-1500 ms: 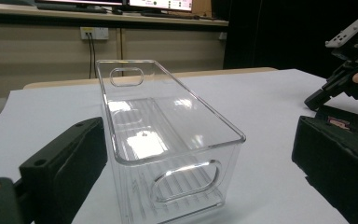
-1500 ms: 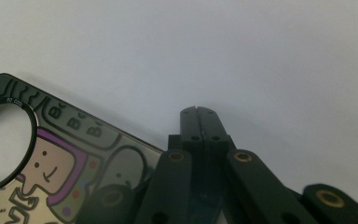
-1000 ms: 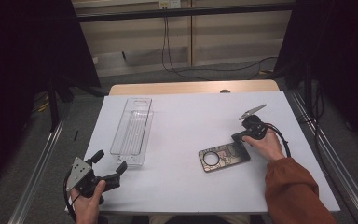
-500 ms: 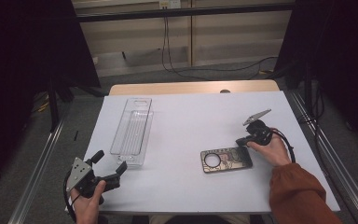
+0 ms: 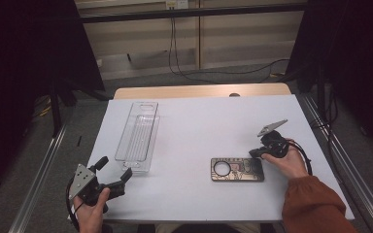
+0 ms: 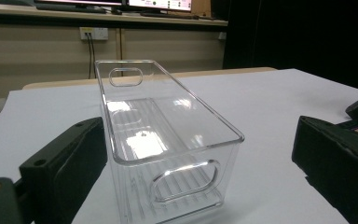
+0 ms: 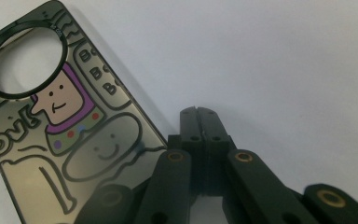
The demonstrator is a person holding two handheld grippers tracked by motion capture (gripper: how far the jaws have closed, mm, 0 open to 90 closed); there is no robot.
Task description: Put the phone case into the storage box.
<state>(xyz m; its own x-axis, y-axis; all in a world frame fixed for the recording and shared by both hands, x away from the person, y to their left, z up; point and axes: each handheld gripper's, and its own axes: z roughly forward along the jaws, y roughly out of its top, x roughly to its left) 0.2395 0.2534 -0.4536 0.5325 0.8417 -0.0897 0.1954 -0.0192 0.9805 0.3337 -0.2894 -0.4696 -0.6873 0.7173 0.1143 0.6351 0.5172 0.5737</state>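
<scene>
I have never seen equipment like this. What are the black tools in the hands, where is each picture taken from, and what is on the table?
No robot is here. A person holds a hand tool with a two-jaw claw in each hand.

The high view looks down on the white table from above. The left claw is at the lower left, the right claw at the right.

The other two pictures come from small cameras on the tools, looking along the black jaws.

On the table lie a clear plastic bin, long and empty, and a flat phone case with cartoon drawings and a round hole.

The left claw is open, with the bin's near end in front of it. The right claw is shut, holding nothing, beside the phone case.
</scene>
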